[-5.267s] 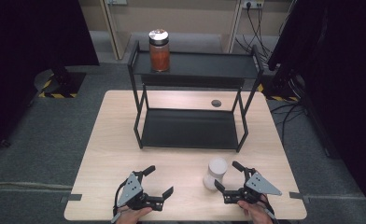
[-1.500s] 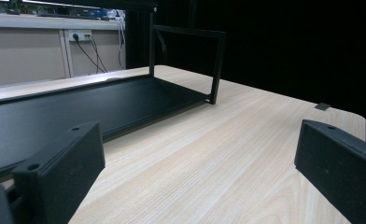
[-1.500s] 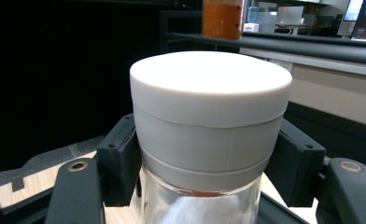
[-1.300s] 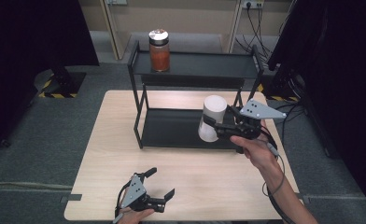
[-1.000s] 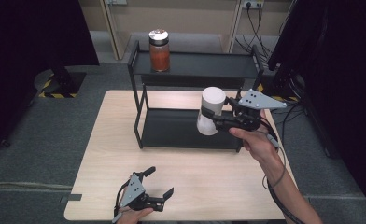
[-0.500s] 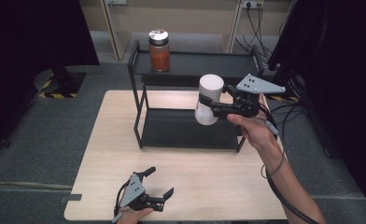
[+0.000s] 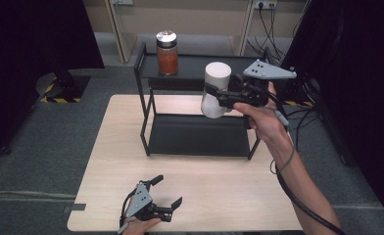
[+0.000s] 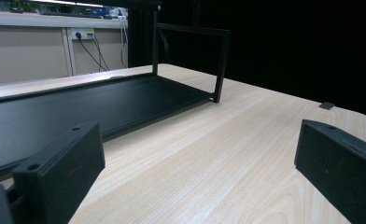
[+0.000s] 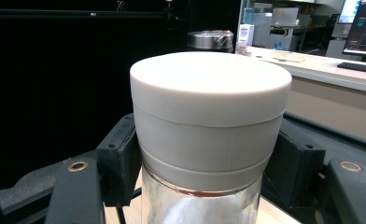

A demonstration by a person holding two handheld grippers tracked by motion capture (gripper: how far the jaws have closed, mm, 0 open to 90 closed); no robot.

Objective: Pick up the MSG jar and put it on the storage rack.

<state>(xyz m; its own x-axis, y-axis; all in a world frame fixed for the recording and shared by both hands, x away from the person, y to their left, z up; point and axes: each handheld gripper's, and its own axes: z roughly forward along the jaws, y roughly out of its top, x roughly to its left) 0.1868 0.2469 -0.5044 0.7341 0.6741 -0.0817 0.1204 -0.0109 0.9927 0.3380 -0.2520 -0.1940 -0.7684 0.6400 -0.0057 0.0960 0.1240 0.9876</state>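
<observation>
My right gripper (image 7: 213,94) is shut on a white-lidded jar (image 7: 215,88) and holds it in the air beside the right half of the black rack's top shelf (image 7: 195,66). In the right gripper view the jaws press on both sides of the jar (image 9: 209,121) just under its white lid. A jar of orange-red contents with a metal lid (image 7: 167,53) stands at the left of the top shelf. My left gripper (image 7: 166,193) rests open on the table near the front edge, nothing between its jaws. Its view looks along the tabletop at the rack's lower shelf (image 8: 69,107).
The two-tier black rack (image 7: 151,110) stands at the back middle of the wooden table (image 7: 229,186). Black curtains hang left and right, and cables lie on the floor behind at the right.
The right gripper has lifted the white-lidded jar from in front of the lower shelf up to the height of the top shelf. The left gripper has stayed still.
</observation>
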